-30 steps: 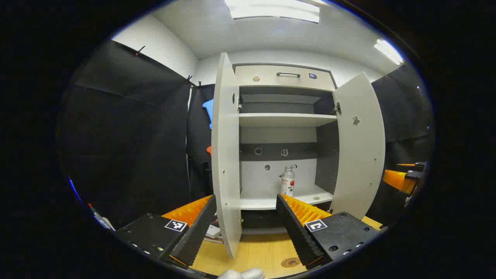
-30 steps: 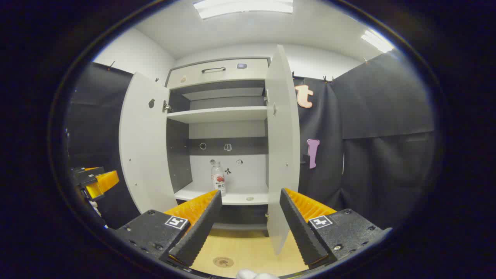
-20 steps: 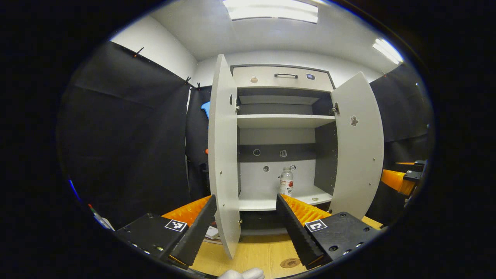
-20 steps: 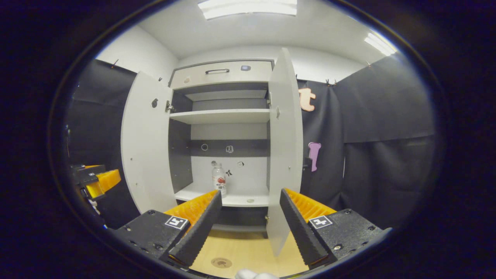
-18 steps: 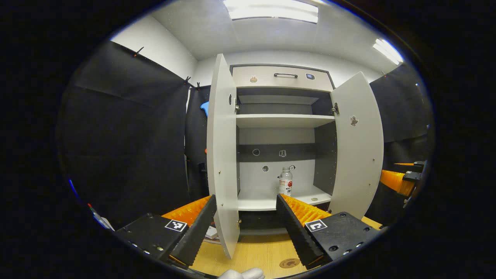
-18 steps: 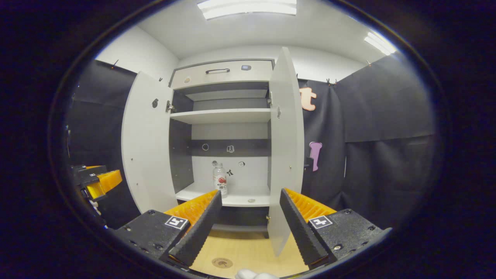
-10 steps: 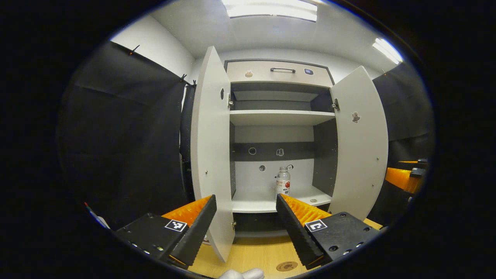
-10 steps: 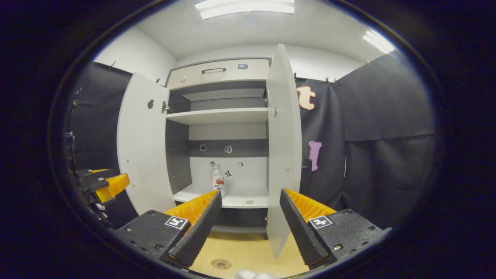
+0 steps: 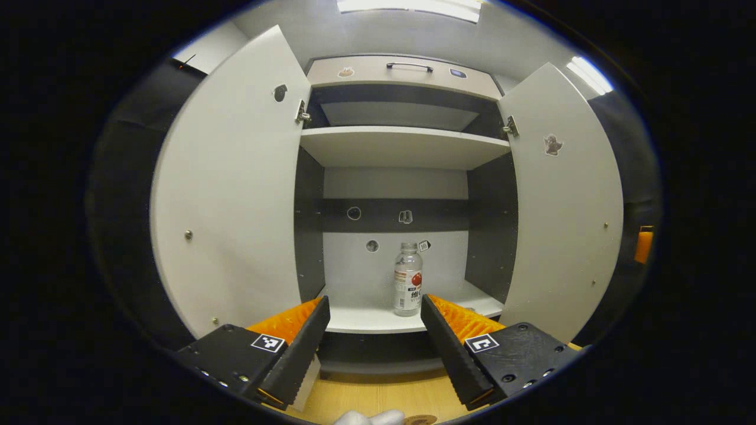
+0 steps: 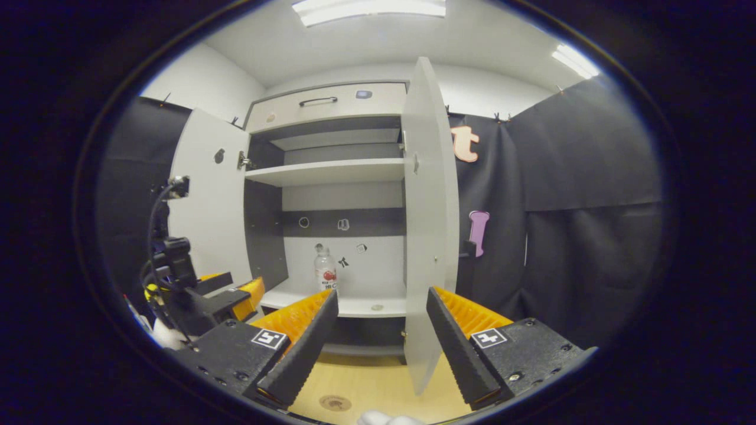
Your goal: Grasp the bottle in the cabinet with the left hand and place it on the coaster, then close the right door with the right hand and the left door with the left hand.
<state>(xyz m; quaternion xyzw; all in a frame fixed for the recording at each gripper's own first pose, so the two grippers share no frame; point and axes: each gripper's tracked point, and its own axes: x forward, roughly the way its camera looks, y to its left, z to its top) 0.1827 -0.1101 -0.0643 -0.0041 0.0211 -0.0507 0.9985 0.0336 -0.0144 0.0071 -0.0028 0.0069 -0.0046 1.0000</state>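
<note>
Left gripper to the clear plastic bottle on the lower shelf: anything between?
Nothing. In the left gripper view, the open left gripper faces the clear plastic bottle across bare white shelf.

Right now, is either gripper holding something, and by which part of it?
Nothing is held. The left gripper and right gripper are both open and empty; the bottle stands untouched on the cabinet shelf.

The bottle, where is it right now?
In the left gripper view the bottle stands upright on the cabinet's bottom shelf, near the back wall, straight ahead of the open left gripper and untouched.
</note>
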